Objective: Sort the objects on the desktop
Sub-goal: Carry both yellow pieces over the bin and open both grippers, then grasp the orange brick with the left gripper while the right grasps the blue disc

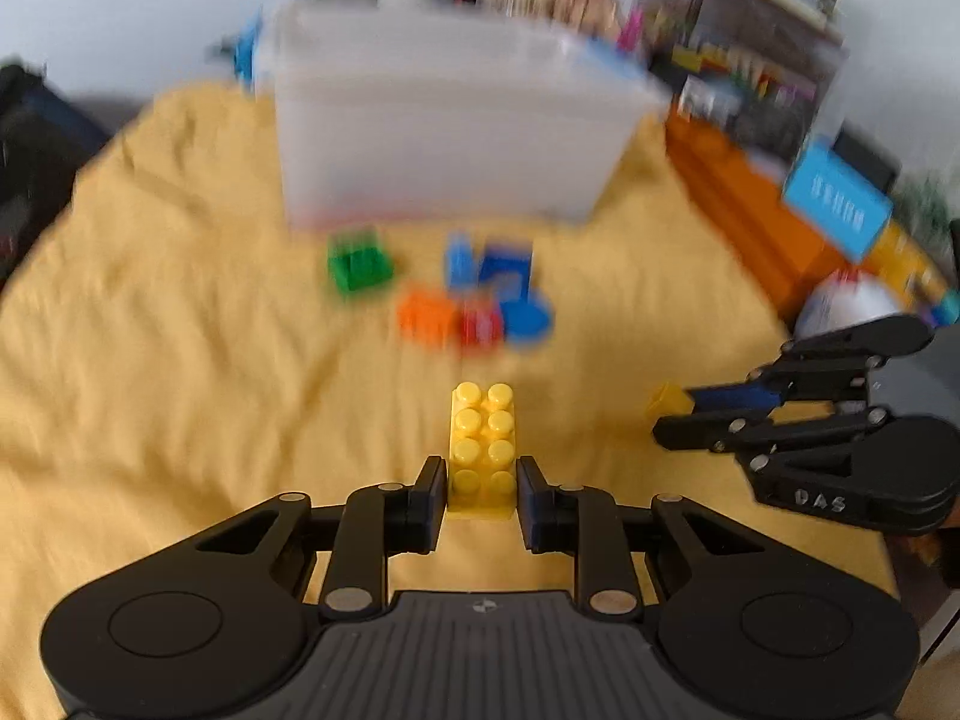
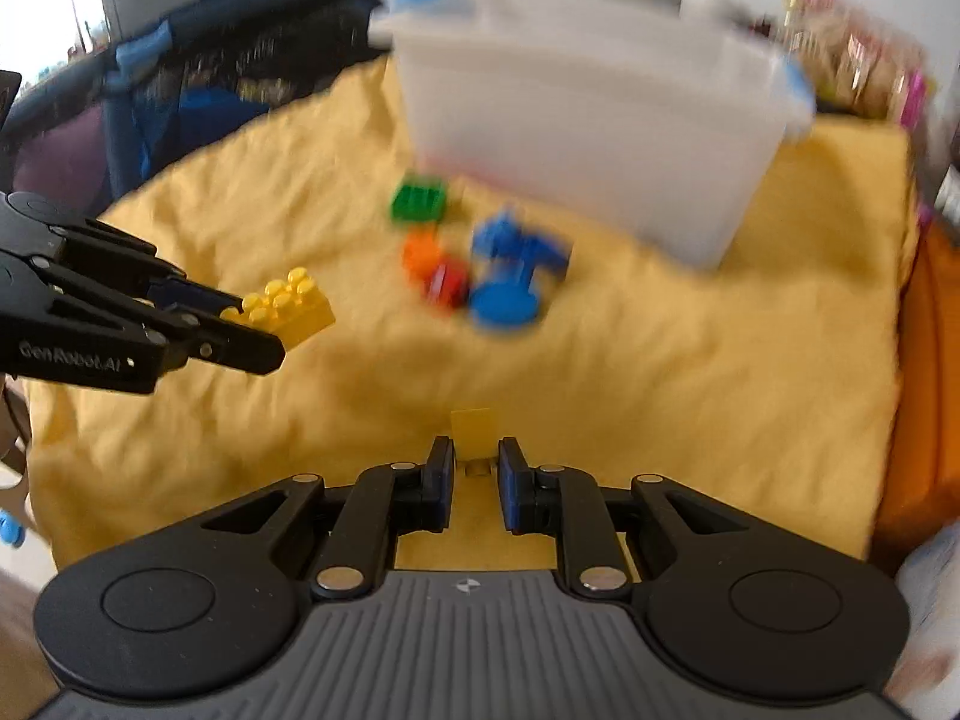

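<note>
Left wrist view: left gripper (image 1: 482,483) jaws closed on yellow brick (image 1: 483,450), lifted. Right gripper (image 2: 474,468) clamps small yellow piece (image 2: 473,432). Probably carry step; next move needs both over far white box (image 1: 444,120), w/ release inside.

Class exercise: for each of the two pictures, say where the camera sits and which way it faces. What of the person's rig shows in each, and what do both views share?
Left wrist view: sits on the left gripper, facing forward over the yellow cloth toward the bin; its jaws hold a long yellow brick, and the right gripper enters from the right.
Right wrist view: sits on the right gripper, facing the same bin; its jaws hold a small yellow piece, and the left gripper enters from the left.
Shared: cloth, bin, loose bricks, both grippers.
</note>
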`<state>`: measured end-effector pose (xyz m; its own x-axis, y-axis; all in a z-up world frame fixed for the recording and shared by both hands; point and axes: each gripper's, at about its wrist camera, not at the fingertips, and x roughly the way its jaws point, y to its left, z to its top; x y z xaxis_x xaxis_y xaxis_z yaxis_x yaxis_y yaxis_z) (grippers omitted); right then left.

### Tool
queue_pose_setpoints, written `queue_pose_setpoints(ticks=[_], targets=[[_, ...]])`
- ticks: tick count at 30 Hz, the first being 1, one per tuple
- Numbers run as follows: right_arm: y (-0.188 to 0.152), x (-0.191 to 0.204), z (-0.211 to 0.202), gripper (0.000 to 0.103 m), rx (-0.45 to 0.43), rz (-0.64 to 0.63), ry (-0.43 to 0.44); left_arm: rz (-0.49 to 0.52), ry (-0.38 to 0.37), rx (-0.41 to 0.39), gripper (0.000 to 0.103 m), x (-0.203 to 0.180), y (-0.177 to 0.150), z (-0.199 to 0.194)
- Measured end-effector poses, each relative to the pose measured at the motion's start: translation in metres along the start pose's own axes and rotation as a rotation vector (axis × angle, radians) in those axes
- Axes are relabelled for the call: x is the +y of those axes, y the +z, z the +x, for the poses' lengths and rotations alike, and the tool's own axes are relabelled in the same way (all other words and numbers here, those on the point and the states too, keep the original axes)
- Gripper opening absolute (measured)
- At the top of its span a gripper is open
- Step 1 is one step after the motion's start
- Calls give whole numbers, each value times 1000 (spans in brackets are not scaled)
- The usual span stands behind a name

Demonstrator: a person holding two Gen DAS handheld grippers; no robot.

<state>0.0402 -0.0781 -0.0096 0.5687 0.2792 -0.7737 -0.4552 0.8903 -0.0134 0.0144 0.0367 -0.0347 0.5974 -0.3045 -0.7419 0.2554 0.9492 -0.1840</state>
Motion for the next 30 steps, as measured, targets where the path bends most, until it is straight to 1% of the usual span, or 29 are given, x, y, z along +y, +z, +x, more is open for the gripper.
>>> queue_pose_setpoints(ticks=[2, 6, 10, 13, 15, 16, 17, 18, 19, 20, 21, 22, 23, 24, 25, 28, 30], targets=[[23, -6, -12, 18, -69, -10, -27, 21, 6, -70, 28, 0, 24, -15], [74, -21, -32, 18, -196, -20, -74, 71, 28, -236, 28, -1, 82, -45], [126, -40, -42, 18, -284, 17, -121, 107, 66, -338, 28, -1, 134, -52], [156, -47, -38, 18, -314, 13, -165, 124, 91, -373, 28, -4, 164, -44], [169, -55, -29, 18, -313, 36, -178, 109, 99, -381, 28, -1, 176, -36], [174, -60, -21, 19, -298, 61, -185, 102, 112, -379, 28, 1, 182, -29], [178, -65, -14, 24, -283, 85, -190, 100, 132, -361, 28, 3, 187, -20], [180, -70, -4, 35, -263, 102, -195, 100, 153, -333, 28, 4, 192, -10], [180, -72, 3, 41, -243, 109, -203, 95, 173, -309, 31, 7, 193, -1], [176, -73, 5, 43, -235, 120, -206, 89, 185, -287, 33, 9, 191, 5], [172, -73, 4, 43, -244, 129, -200, 83, 180, -271, 37, 10, 188, 7], [166, -71, 2, 42, -257, 123, -189, 83, 157, -274, 43, 10, 182, 5], [158, -67, -2, 42, -262, 108, -188, 89, 137, -288, 46, 9, 174, 0], [151, -63, -5, 42, -267, 93, -190, 93, 134, -297, 48, 9, 165, -5], [142, -59, -8, 42, -277, 78, -187, 92, 133, -303, 48, 8, 157, -10], [116, -48, -12, 43, -273, 29, -152, 81, 81, -306, 48, 8, 124, -18], [95, -37, -10, 44, -240, -10, -145, 109, 77, -260, 47, 5, 100, -14]])
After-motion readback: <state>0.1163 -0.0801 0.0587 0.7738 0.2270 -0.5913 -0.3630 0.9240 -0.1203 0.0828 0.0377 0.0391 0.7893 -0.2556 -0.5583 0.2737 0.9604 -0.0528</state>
